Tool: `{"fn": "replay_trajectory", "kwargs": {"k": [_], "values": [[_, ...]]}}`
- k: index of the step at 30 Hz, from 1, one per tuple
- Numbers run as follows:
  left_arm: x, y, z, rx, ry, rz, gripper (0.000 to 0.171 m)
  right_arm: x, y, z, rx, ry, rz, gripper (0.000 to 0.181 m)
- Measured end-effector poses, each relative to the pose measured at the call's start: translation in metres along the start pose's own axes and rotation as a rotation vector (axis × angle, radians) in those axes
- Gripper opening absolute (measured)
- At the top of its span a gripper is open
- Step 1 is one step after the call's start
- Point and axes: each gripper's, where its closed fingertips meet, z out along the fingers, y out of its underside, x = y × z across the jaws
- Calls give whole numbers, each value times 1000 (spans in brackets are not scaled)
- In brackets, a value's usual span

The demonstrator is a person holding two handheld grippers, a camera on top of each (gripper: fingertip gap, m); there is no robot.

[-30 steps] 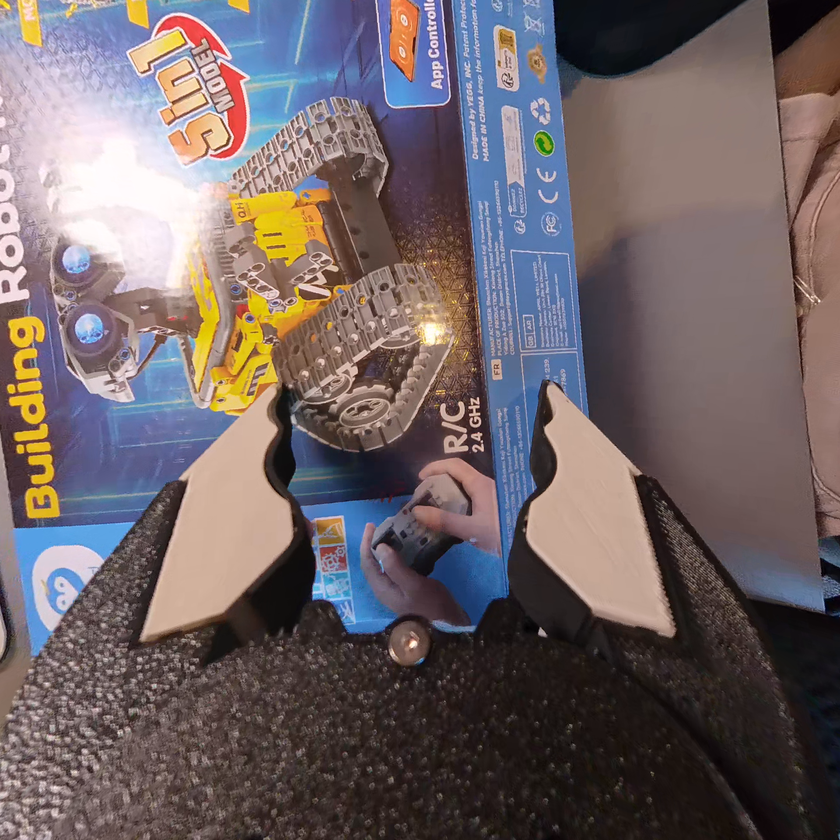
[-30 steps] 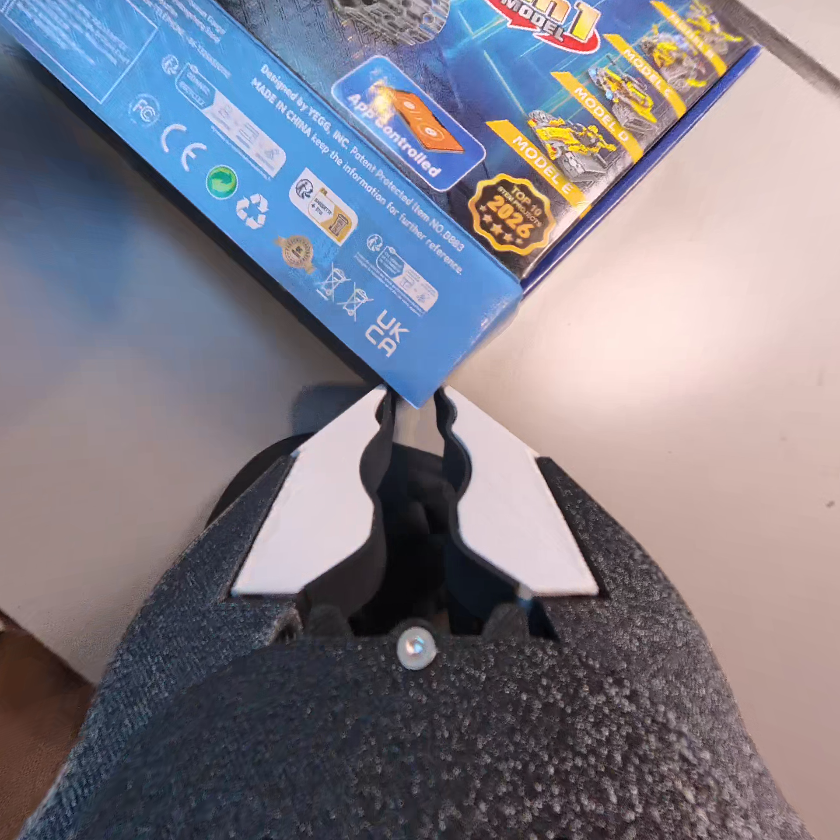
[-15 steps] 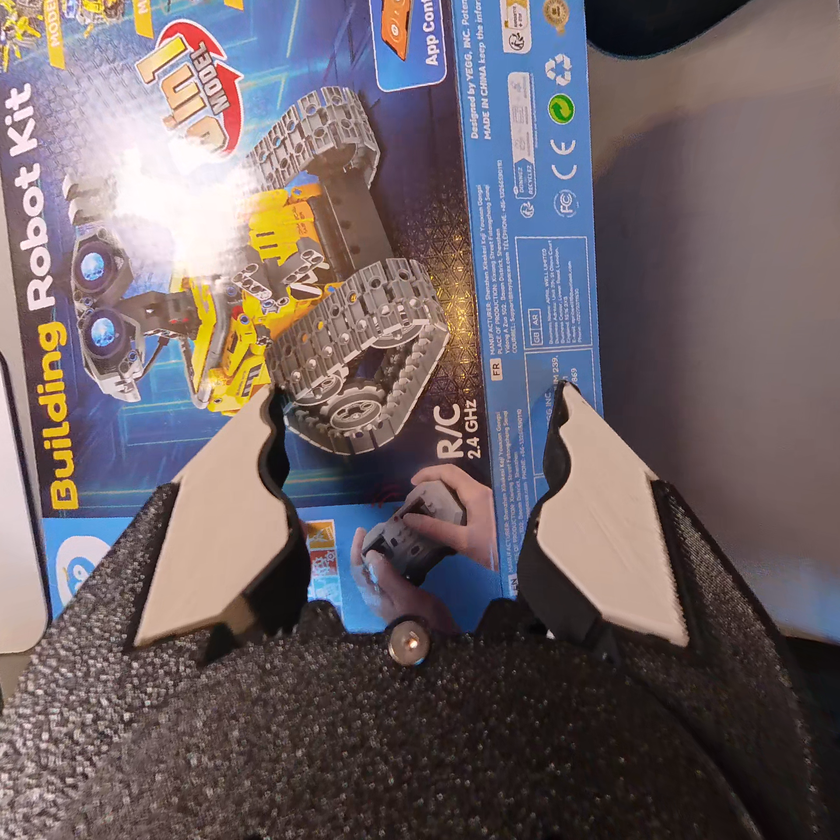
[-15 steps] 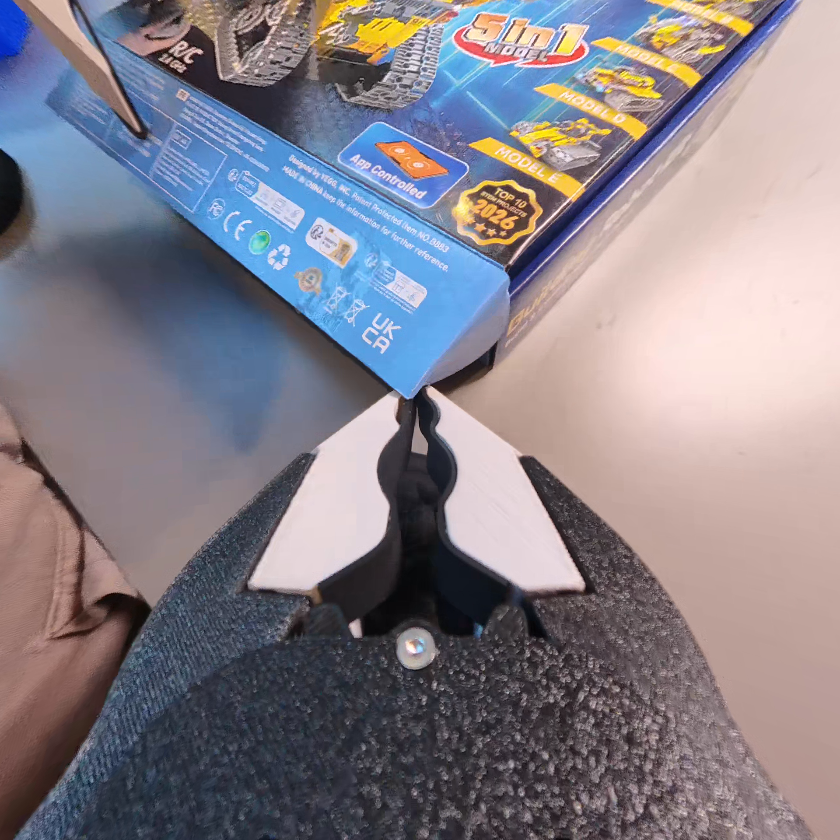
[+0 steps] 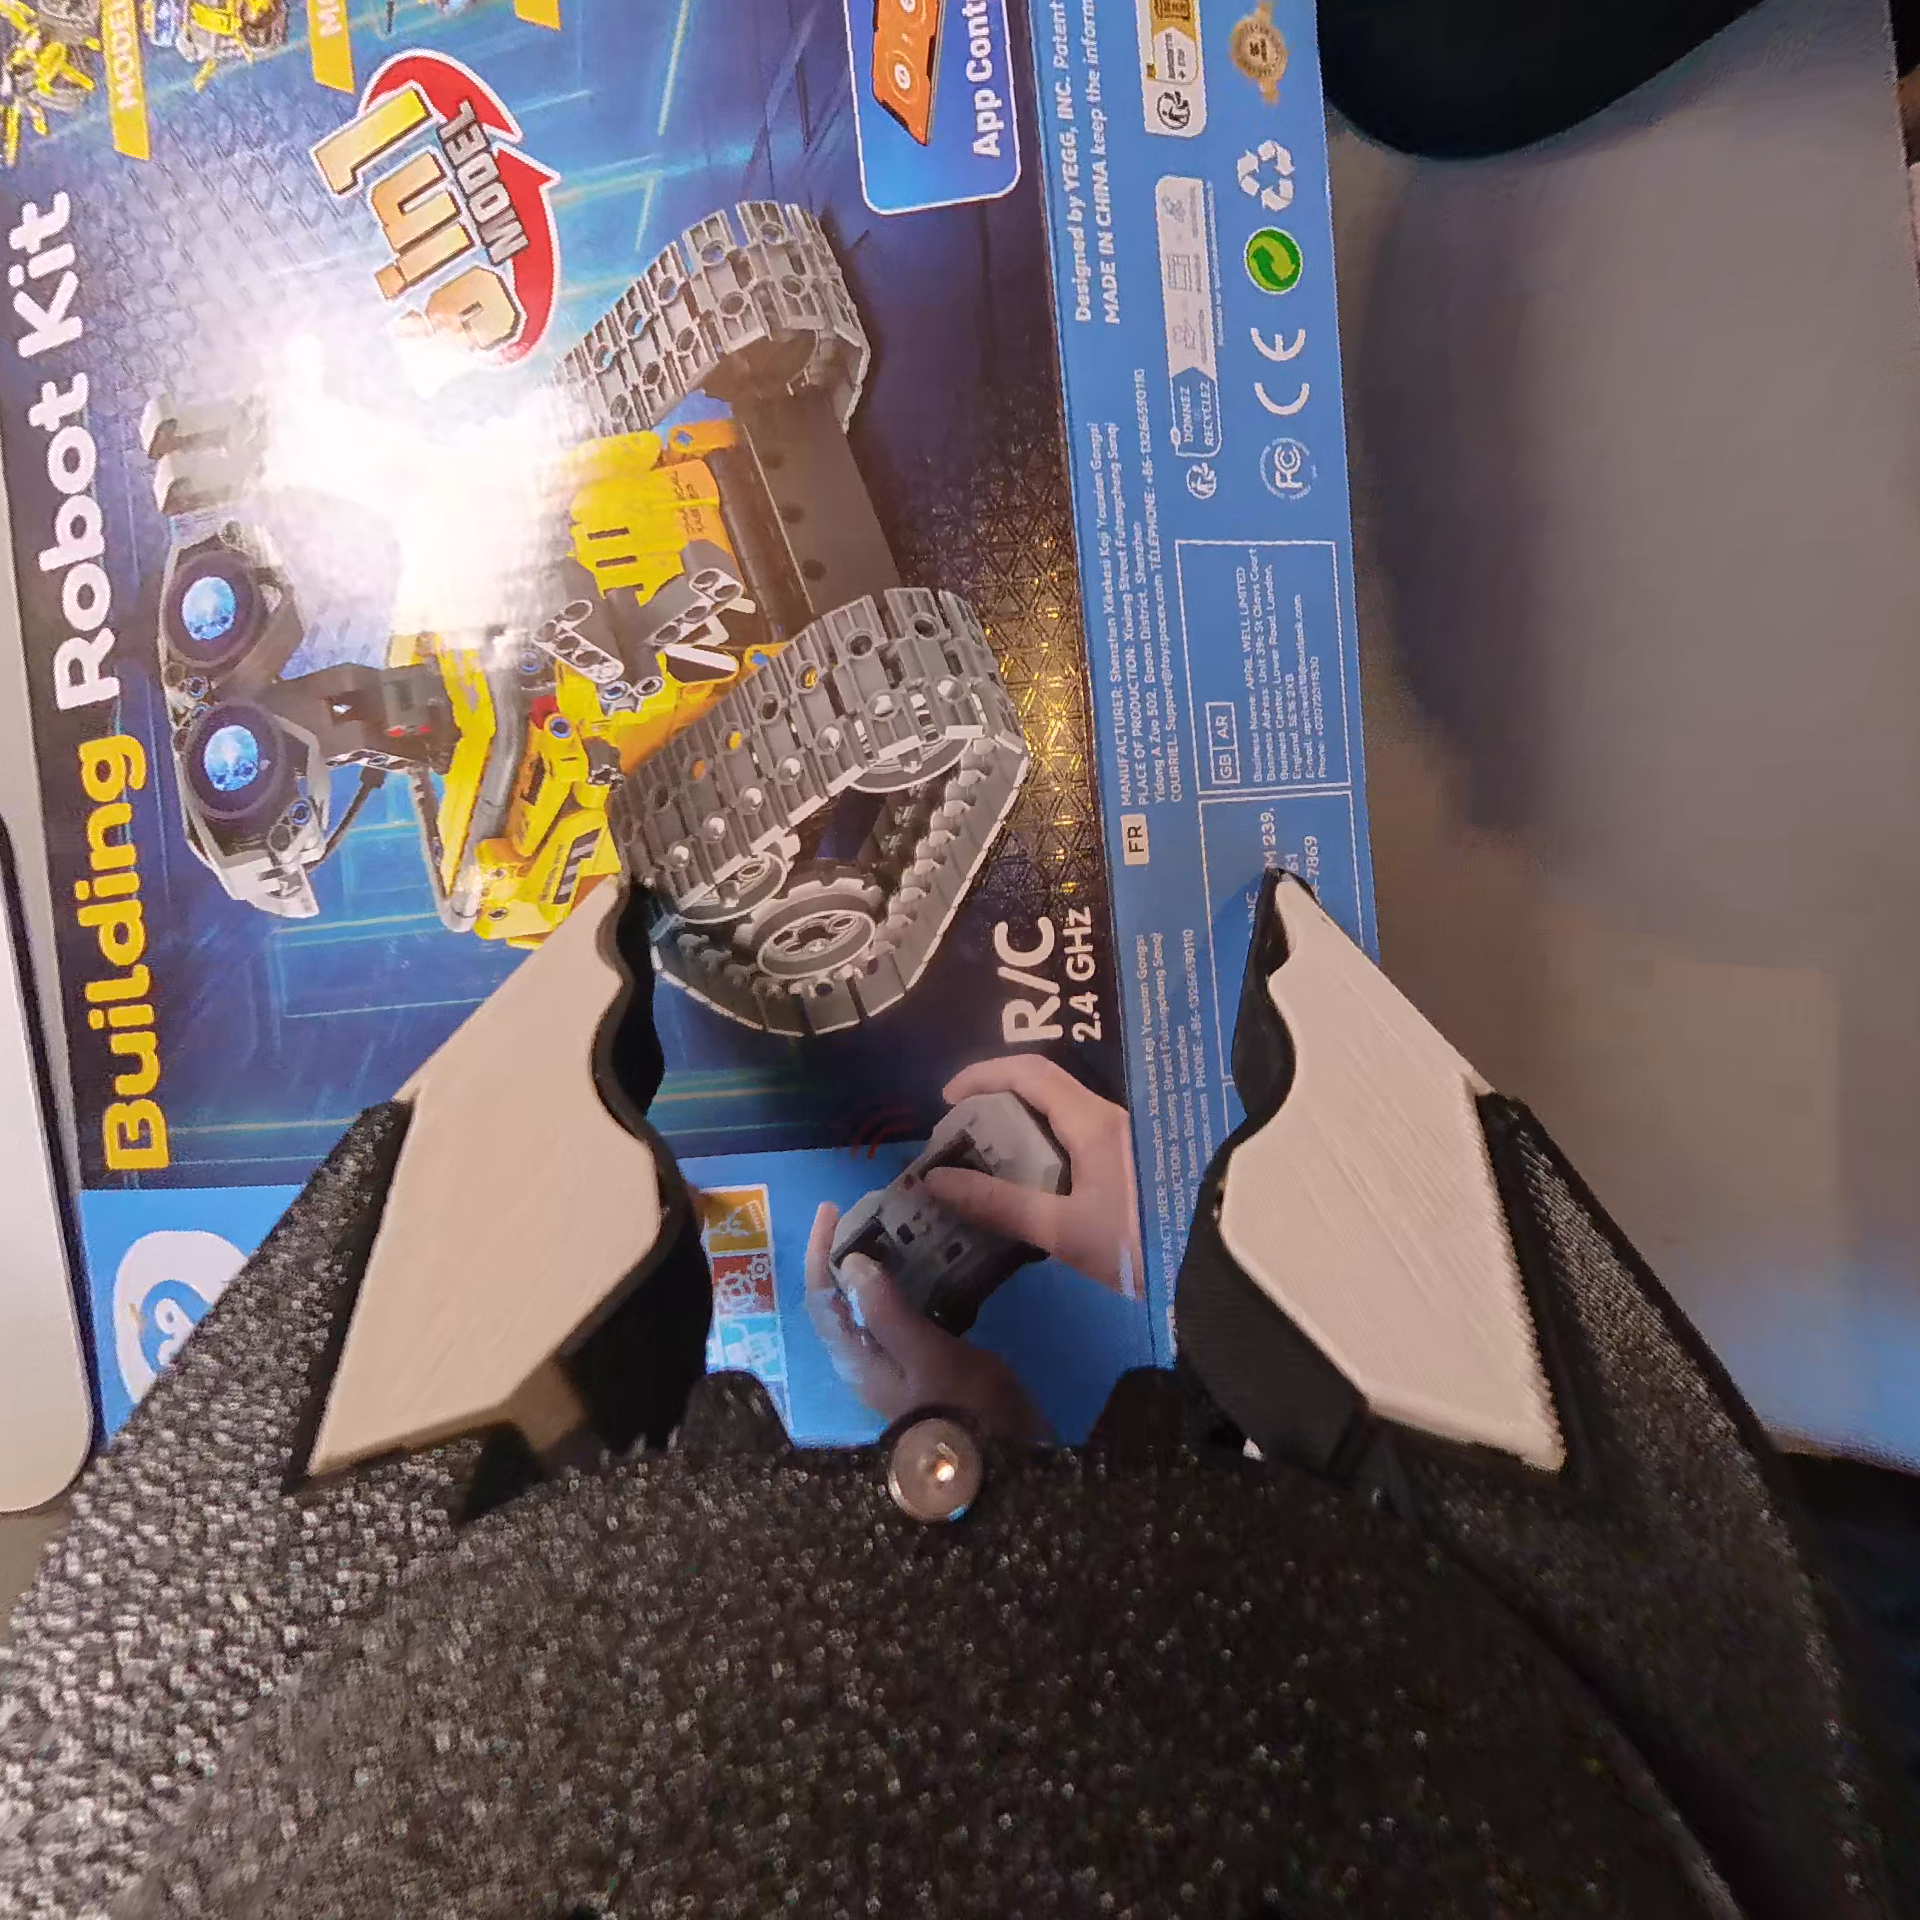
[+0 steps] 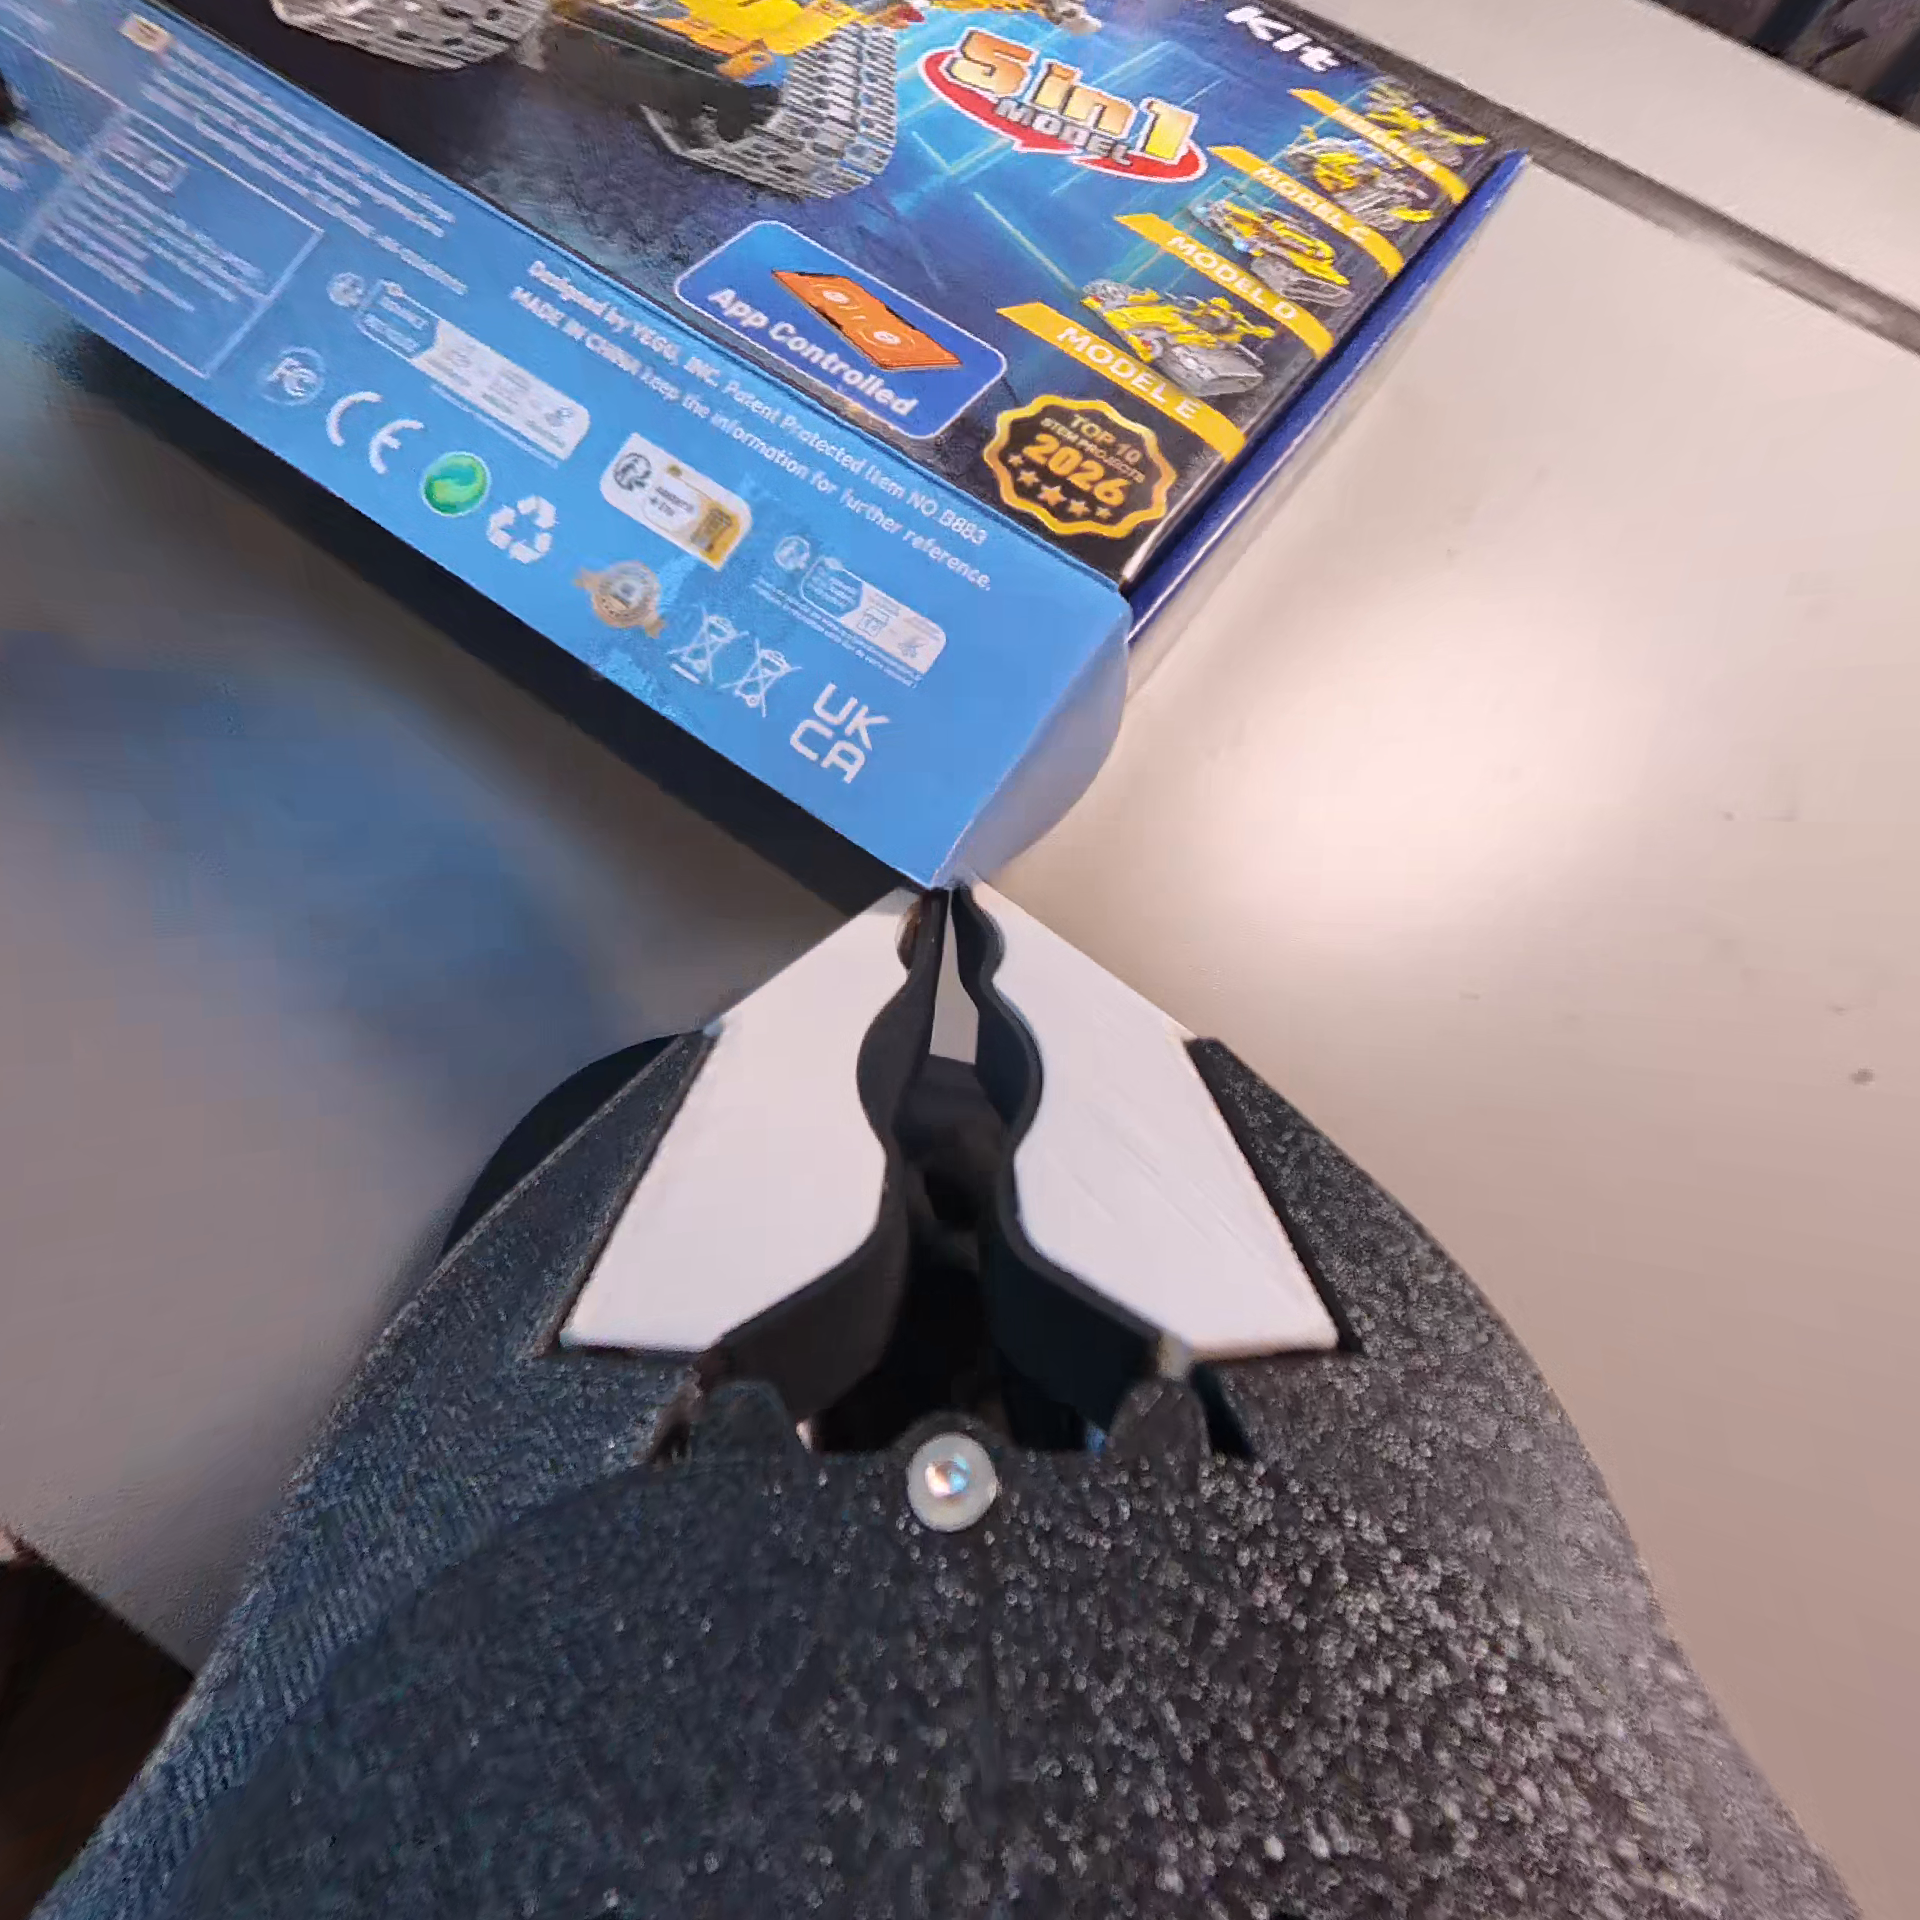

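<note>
A pale grey desk [image 6: 1507,831] with a smooth, faintly glossy top fills the setting, soft overhead light pooling on it in the right wrist view. A dark seam [image 6: 1714,239] crosses its far side, and something dark [image 5: 1558,73] lies beyond its edge.

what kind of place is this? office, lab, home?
Probably an office or lab desk, can't be sure. A plain grey tabletop holds a boxed toy kit, with a dark seam where a second table abuts.
</note>
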Motion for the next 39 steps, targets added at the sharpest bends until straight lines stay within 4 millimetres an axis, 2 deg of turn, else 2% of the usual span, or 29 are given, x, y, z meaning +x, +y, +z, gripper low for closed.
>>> {"fn": "replay_trajectory", "kwargs": {"k": [4, 9, 10, 11, 13, 17, 20, 25, 27, 29, 34, 39], "values": [[-1, -2, 1, 4, 0, -8, 112, 8, 0, -1, 7, 59, 12, 18], [-2, -2, 2, 13, -10, -8, 111, 18, 2, -3, -2, 128, 30, 23], [-2, -1, 2, 7, -13, -3, 110, 24, 1, -4, 2, 174, 40, 48], [-2, -1, 3, 6, -17, 2, 110, 28, 1, -6, 2, 194, 49, 54], [-2, -2, 3, 10, -15, 0, 110, 27, 0, -6, 13, 188, 54, 52], [-2, -3, 3, 17, -11, 5, 110, 20, -3, 3, -13, 201, -78, 48], [-3, -3, 3, 22, -14, 6, 110, 13, -4, 15, -54, 182, -176, 25], [-5, -3, 3, 26, -11, 6, 110, 19, -6, 16, -53, 233, -223, 21], [-7, -3, 1, 33, -12, -12, 109, 17, -12, 11, 6, 220, -219, 15], [-8, -2, -1, 41, -6, -28, 110, 15, -21, 2, 86, 195, -183, 2], [-7, -3, -2, 39, -3, -36, 113, 10, -29, -6, 157, 113, -123, 0], [-6, -4, -3, 27, 9, -44, 115, -7, -33, -13, 196, -149, 46, 0]]}}
